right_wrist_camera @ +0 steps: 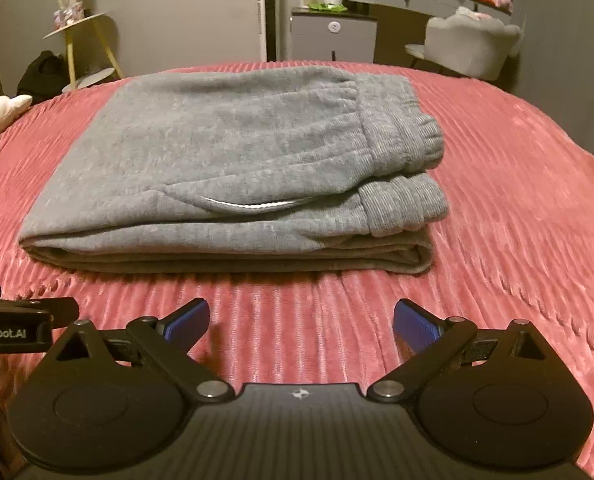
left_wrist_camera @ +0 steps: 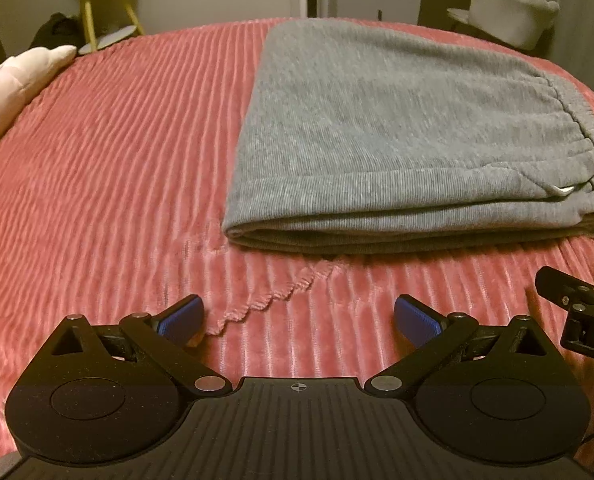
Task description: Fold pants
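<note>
Item: grey fleece sweatpants (right_wrist_camera: 225,176), folded into a compact stacked rectangle on the pink ribbed plush bedspread (left_wrist_camera: 97,160). Layers lie one over another; the elastic waistband (right_wrist_camera: 401,148) and a ribbed cuff sit together at my right end, the rounded fold at my left end. A pale drawstring or pocket trim (right_wrist_camera: 249,205) shows on the near face.

Progress, by my judgement: the folding looks finished or nearly so; at most a little squaring of the edges is left. Nothing hangs loose.

My left gripper (left_wrist_camera: 299,320): blue pads spread wide, holding nothing, over bare bedspread; the bundle's near edge lies ahead of it and toward my right, apart from the pads.

My right gripper (right_wrist_camera: 301,320): likewise spread and empty; the bundle lies straight ahead, near but not touching.

Both grippers sit side by side.
</note>
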A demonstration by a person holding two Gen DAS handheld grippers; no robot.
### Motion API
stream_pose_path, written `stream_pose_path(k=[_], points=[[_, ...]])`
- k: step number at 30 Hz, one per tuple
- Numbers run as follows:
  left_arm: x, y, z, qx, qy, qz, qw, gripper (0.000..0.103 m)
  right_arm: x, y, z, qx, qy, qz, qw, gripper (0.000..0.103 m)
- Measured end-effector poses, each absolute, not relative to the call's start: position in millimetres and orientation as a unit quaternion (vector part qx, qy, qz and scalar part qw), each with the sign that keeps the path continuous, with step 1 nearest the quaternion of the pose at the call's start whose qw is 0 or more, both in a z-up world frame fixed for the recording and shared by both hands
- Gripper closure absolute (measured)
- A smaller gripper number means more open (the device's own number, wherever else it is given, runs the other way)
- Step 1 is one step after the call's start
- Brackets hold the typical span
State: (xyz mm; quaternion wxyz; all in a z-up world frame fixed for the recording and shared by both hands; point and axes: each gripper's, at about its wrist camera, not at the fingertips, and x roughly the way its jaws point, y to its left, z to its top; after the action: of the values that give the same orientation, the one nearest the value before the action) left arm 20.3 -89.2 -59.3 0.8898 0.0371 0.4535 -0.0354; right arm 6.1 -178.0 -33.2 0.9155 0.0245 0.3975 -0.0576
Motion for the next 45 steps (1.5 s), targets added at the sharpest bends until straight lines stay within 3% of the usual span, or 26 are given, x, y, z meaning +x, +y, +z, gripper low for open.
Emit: stream_pose_path(k=[45], points=[[20.2, -90.0, -60.3, 0.035, 0.457, -0.034, 0.888, 0.0, 4.5, -184.4, -30.6, 0.028, 0.388, -0.071, 0.918, 0.004]])
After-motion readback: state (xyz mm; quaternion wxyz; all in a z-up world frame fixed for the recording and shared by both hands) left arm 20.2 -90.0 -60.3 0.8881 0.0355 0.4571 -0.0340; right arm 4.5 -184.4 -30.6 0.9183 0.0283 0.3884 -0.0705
